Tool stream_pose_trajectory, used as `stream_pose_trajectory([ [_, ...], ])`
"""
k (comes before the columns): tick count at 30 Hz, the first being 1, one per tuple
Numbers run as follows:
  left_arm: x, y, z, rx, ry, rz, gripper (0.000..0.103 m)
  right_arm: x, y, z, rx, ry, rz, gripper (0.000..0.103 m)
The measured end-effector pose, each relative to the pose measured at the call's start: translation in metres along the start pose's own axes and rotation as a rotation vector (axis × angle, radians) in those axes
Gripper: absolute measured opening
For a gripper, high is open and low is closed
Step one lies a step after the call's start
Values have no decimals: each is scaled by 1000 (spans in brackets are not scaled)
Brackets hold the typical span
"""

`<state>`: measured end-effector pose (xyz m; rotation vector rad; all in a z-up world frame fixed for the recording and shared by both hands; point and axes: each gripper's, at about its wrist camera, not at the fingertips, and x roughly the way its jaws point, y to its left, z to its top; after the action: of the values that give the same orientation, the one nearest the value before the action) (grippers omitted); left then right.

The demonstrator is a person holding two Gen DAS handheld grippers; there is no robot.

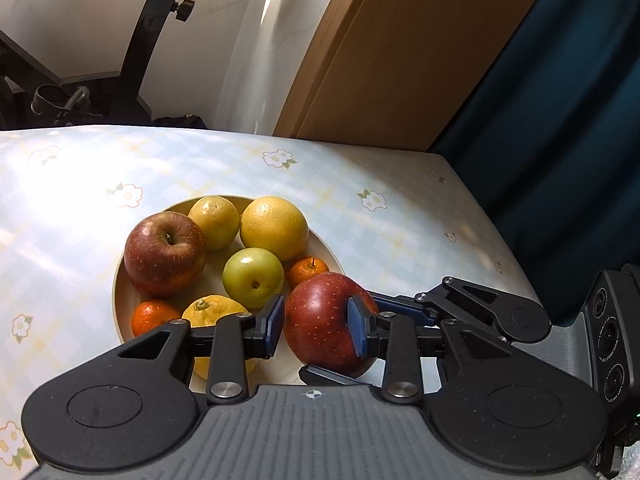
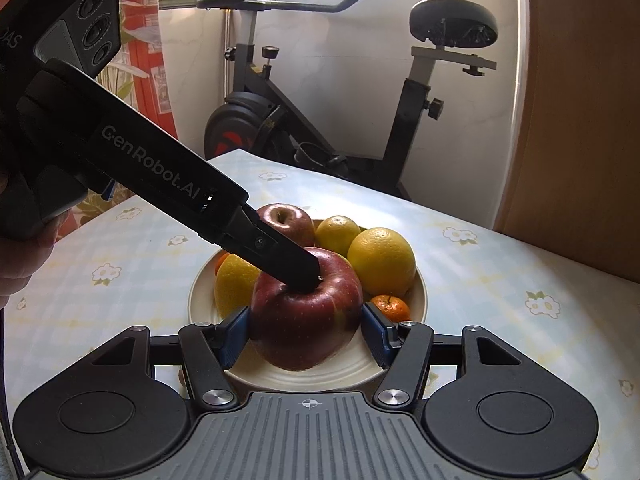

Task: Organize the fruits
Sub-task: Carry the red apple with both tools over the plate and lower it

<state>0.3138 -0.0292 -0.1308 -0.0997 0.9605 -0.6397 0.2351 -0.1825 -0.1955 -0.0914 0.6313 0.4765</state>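
Note:
A large dark red apple hangs just above the near rim of the cream plate, and my right gripper is shut on its sides. In the left wrist view the apple shows with one right finger behind it. My left gripper has its jaws narrow. Its tip rests in the apple's stem hollow, and nothing shows clamped between the pads. The plate holds a second red apple, a green apple, several yellow citrus, among them one, and two mandarins, one of them near the held apple.
The plate sits on a table with a flowered check cloth, whose right edge borders a dark blue curtain. An exercise bike stands behind the table beside a wooden door. A hand holds the left gripper.

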Motion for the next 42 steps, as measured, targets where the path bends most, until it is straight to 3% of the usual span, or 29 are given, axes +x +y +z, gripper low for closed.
stream_pose_trajectory([
  [12, 29, -6, 3, 18, 64, 65, 35, 29, -14, -11, 21, 46, 12, 56],
  [22, 33, 1, 9, 0, 48, 74, 35, 35, -8, -7, -50, 32, -13, 56],
  [42, 32, -2, 7, 31, 20, 112, 38, 27, -2, -3, 1, 21, -20, 57],
])
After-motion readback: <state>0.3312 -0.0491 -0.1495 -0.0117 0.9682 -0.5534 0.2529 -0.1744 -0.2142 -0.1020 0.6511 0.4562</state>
